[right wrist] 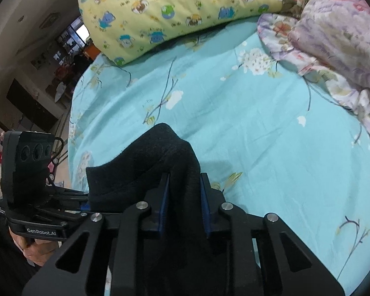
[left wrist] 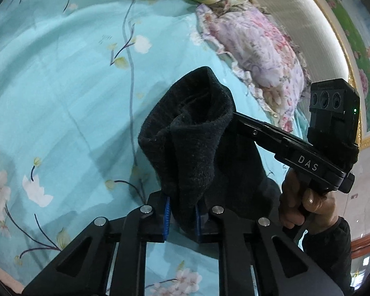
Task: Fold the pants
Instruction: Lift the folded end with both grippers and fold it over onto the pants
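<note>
Both tongs, left (left wrist: 181, 218) and right (right wrist: 185, 204), pinch the black pants (left wrist: 192, 143) above the bedsheet (left wrist: 61, 98).

pants (left wrist: 192, 143): 1 | grippers: 2 | pillows: 2 | bedsheet (left wrist: 61, 98): 1

It is a bedroom in a home. A bed has a turquoise flowered sheet (right wrist: 246, 128), a yellow cartoon pillow (right wrist: 175, 7) and a floral quilt (left wrist: 256, 56)
</note>
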`<action>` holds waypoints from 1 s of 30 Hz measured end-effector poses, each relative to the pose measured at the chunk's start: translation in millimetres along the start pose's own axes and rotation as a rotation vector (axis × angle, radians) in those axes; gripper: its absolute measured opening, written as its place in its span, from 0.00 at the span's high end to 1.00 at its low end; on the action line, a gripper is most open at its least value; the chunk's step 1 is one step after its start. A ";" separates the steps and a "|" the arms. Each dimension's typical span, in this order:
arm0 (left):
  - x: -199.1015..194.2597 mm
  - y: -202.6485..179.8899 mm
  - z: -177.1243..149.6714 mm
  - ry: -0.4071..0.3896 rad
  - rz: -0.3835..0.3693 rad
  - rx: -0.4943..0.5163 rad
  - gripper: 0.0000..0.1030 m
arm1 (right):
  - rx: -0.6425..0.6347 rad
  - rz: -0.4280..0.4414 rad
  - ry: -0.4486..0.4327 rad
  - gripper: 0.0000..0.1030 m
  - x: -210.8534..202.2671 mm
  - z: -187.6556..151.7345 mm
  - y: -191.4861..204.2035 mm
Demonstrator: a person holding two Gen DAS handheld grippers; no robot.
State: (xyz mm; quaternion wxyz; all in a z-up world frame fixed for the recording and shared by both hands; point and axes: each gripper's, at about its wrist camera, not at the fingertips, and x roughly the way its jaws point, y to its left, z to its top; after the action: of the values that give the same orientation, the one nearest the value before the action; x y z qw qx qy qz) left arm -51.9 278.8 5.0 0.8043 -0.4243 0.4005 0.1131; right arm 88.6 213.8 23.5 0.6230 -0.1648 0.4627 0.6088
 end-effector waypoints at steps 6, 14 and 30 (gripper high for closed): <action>-22.2 -28.1 0.7 -0.039 -0.043 0.054 0.87 | 0.023 0.002 -0.092 0.78 -32.6 -3.6 5.9; -49.1 -82.6 -8.7 -0.055 -0.139 0.161 0.87 | 0.077 0.011 -0.260 0.79 -99.8 -25.9 13.0; -47.5 -201.4 -64.4 0.039 -0.284 0.395 0.87 | 0.225 -0.027 -0.514 0.80 -221.4 -124.7 -0.9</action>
State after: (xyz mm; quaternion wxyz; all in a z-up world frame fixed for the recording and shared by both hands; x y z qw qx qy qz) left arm -13.2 112.8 138.8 0.8715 -0.3128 0.3668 -0.0899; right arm 80.1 -16.4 130.7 0.7421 0.0591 0.3520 0.5673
